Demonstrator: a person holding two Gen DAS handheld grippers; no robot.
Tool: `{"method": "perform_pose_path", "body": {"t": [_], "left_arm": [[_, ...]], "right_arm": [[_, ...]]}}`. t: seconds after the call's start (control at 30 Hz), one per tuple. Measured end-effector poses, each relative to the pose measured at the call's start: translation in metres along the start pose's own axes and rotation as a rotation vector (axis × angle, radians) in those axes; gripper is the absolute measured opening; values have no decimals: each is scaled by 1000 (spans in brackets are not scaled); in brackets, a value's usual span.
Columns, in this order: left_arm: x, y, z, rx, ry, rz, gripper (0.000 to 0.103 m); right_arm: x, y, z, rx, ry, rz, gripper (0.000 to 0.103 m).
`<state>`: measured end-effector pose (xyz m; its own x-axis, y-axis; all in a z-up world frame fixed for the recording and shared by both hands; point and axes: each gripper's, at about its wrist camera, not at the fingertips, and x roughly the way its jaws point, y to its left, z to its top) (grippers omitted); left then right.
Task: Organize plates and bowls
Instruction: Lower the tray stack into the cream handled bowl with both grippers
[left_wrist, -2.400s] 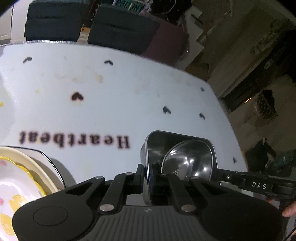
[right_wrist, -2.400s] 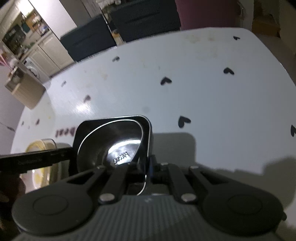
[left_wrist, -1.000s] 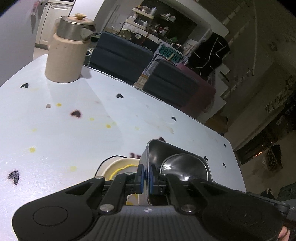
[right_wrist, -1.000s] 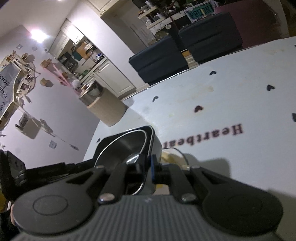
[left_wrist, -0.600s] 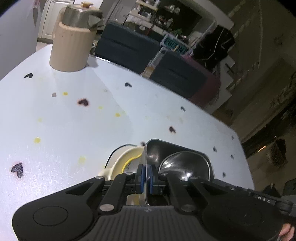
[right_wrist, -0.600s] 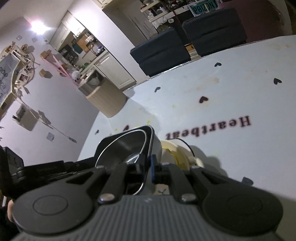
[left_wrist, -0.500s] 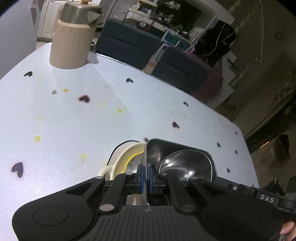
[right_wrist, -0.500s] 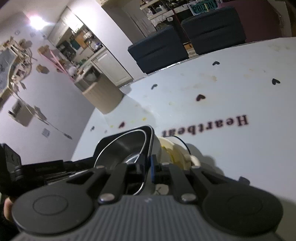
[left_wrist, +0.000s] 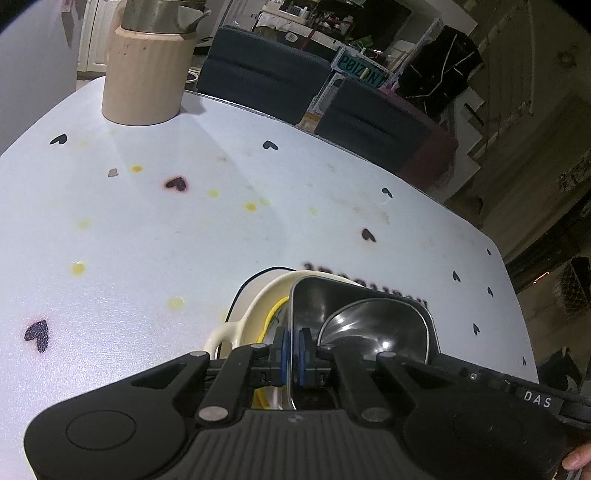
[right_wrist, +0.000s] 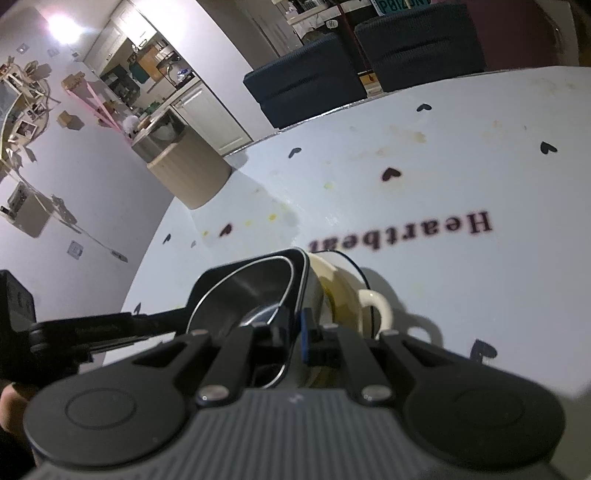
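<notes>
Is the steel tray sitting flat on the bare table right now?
No: the steel tray is held by both grippers over the cream dish.

A big white bench (left_wrist: 155, 236) fills the room's middle, with small black hearts, yellow spots and the word "Heartbeat" (right_wrist: 402, 232) on it. At ten o'clock on it stands a tan ribbed pot (left_wrist: 146, 79). Beyond the bench, at twelve o'clock, are two dark blue chairs (left_wrist: 266, 74). In the right view, a bright light (right_wrist: 62, 22) shines on the pale wall at eleven o'clock, beside white kitchen cupboards (right_wrist: 212, 118).
</notes>
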<state>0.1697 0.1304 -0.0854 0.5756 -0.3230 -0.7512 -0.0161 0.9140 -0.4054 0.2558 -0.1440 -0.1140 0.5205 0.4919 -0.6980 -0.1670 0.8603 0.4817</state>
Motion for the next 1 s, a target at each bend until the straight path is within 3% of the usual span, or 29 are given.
{"method": "perform_pose_path", "body": {"t": [1.0], "left_arm": [[3, 0, -3, 23, 25, 39, 7]], "right_arm": [[8, 7, -5, -35, 27, -31, 11]]}}
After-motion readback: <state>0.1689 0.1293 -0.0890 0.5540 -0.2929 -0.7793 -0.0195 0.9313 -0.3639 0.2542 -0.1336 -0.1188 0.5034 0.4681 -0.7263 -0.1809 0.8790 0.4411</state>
